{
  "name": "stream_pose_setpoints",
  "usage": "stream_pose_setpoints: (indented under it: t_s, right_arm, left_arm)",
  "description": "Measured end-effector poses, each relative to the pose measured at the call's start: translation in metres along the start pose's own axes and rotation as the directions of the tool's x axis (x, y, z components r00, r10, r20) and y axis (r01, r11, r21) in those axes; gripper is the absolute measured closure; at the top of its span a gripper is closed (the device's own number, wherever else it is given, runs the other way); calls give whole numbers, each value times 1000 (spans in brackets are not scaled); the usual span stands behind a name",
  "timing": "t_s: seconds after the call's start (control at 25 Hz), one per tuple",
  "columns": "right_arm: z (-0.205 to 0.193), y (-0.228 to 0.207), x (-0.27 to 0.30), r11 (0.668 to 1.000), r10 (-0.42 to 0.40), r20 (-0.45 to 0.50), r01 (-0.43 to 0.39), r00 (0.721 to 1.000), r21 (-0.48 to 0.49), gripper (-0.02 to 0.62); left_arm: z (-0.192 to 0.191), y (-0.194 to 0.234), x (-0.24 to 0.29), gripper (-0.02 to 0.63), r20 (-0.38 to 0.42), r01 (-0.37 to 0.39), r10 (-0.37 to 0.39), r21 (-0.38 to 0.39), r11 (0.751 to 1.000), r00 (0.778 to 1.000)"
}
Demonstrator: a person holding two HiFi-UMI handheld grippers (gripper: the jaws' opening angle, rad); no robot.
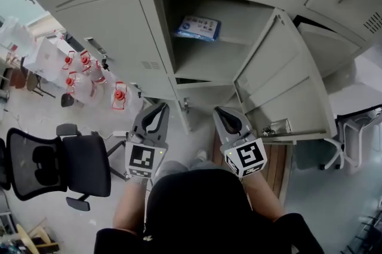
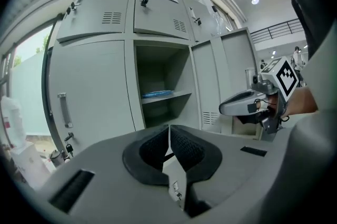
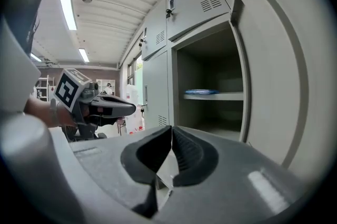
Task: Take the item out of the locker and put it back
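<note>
A flat blue packet (image 1: 198, 28) lies on the shelf inside the open grey locker (image 1: 203, 61); it also shows as a thin blue item (image 2: 157, 94) in the left gripper view and as the same packet (image 3: 201, 91) in the right gripper view. The locker door (image 1: 286, 79) is swung wide open to the right. My left gripper (image 1: 156, 113) is shut and empty, held below the locker opening. Beside it my right gripper (image 1: 228, 115) is shut too, with nothing in it. Both stand well short of the shelf.
Closed locker doors (image 1: 101, 37) surround the open one. Several clear water jugs with red caps (image 1: 89, 82) stand on the floor at the left. A black office chair (image 1: 57, 163) is at lower left. A grey chair (image 1: 358, 133) sits at the right.
</note>
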State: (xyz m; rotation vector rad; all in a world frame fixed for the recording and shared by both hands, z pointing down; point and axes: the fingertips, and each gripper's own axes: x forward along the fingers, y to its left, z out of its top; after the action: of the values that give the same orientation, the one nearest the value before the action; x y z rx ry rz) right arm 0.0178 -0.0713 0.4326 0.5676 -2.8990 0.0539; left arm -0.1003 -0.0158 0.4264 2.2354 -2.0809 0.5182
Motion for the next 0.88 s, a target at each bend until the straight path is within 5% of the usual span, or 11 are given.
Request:
stream_pose_setpoints:
  t_s: [0.32,0.56,0.88]
  right_arm:
    - [-2,-9,-1,999,-6,-13,7,1000,32,597]
    - [-6,-17,-3,994,-69,-27,72,997,88,597]
    - [-2,-28,0,971,-173,-23,175,985,166,597]
  left_arm:
    - [28,9,38,589,-27,-19,22,109,994,999]
    - [56,7,69,584,-2,40,-40,216,976,999]
    - [55,11,105,497,-43,52,-38,416,908,998]
